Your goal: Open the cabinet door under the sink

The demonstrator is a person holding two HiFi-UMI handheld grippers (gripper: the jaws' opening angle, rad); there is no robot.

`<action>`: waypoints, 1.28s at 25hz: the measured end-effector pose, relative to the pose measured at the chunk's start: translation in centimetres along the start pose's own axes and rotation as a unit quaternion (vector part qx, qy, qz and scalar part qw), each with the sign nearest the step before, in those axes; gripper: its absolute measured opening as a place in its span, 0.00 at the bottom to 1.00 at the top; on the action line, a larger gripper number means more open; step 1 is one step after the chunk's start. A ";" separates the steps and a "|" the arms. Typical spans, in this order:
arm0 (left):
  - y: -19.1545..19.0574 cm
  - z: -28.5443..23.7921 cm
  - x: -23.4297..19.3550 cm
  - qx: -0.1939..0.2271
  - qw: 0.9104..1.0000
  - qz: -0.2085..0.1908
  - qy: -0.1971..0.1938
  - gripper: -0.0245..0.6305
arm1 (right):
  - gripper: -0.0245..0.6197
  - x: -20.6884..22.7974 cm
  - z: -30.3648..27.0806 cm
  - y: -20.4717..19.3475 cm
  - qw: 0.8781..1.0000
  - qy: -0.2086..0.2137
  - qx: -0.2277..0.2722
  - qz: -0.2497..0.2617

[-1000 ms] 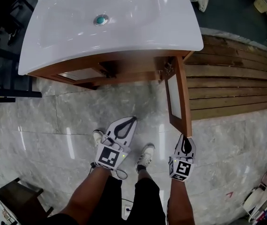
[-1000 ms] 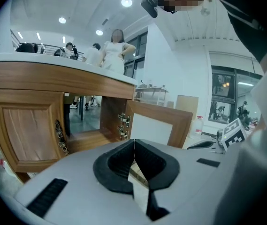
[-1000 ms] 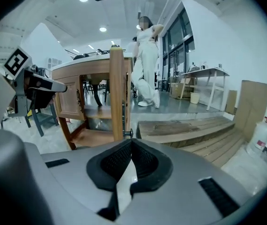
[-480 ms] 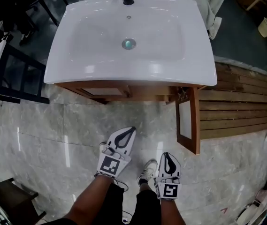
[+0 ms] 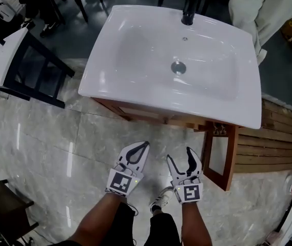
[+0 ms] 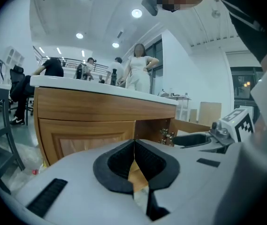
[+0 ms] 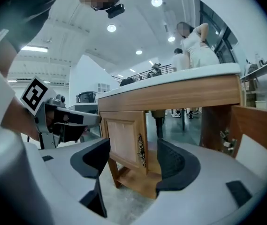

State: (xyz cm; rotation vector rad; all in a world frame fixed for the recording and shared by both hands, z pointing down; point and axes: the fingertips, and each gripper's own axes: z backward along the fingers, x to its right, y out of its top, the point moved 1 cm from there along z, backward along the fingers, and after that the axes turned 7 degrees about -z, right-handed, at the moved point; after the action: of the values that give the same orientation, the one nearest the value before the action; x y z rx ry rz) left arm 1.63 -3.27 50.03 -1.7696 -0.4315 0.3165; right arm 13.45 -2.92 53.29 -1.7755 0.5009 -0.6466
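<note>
Door [image 5: 218,155] upright, perpendicular to cabinet [image 5: 146,114] front

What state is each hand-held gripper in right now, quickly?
Left hand-held gripper: closed, holding nothing.
Right hand-held gripper: open, jaws have just been opening, nothing between them.

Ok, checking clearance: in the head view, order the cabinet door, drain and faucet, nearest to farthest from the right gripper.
1. cabinet door, open, just right of the right gripper
2. drain, straight ahead
3. faucet, behind the drain
</note>
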 end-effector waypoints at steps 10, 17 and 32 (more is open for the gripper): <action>-2.7 -2.1 -4.6 -0.009 1.000 0.006 0.021 0.07 | 0.58 0.9 -9.8 -0.3 0.998 0.061 -0.015 -0.001; -4.2 -3.4 -5.0 -0.012 1.000 -0.011 0.002 0.07 | 0.63 1.6 -13.1 -1.6 0.997 0.080 -0.023 0.002; -7.3 -2.8 -6.1 -0.030 0.999 -0.022 0.019 0.07 | 0.64 0.7 -17.5 -2.2 0.991 0.133 -0.013 0.017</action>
State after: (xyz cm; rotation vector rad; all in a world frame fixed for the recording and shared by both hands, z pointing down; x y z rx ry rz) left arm -3.51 -7.01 57.72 -1.8201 -0.4557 0.2411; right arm 2.62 -15.39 59.38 -1.7085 0.7223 -0.8620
